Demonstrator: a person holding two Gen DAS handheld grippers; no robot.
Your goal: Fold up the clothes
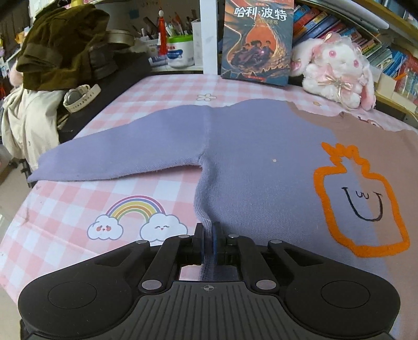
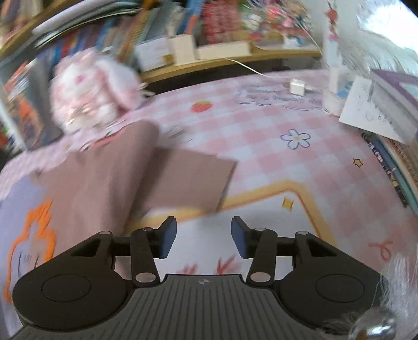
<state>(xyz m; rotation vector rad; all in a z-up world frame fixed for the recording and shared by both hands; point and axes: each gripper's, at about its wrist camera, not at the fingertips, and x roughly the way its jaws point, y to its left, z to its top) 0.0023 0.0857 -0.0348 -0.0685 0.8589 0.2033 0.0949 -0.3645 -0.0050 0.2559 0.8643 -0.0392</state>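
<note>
Underneath, sweater (image 1: 261, 162) on pink checked tablecloth (image 1: 146, 188), bookshelves (image 1: 371, 34) behind

Book (image 1: 256, 41), plush rabbit (image 1: 337, 70), wristwatch (image 1: 78, 98)

The right wrist view is motion-blurred: the plush rabbit (image 2: 88, 96) and the shelf books (image 2: 156, 23) behind it are smeared. The sweater (image 1: 261, 170) runs off the left wrist view's right edge, and its hem beside the rabbit hides under the left gripper (image 1: 208, 235).
</note>
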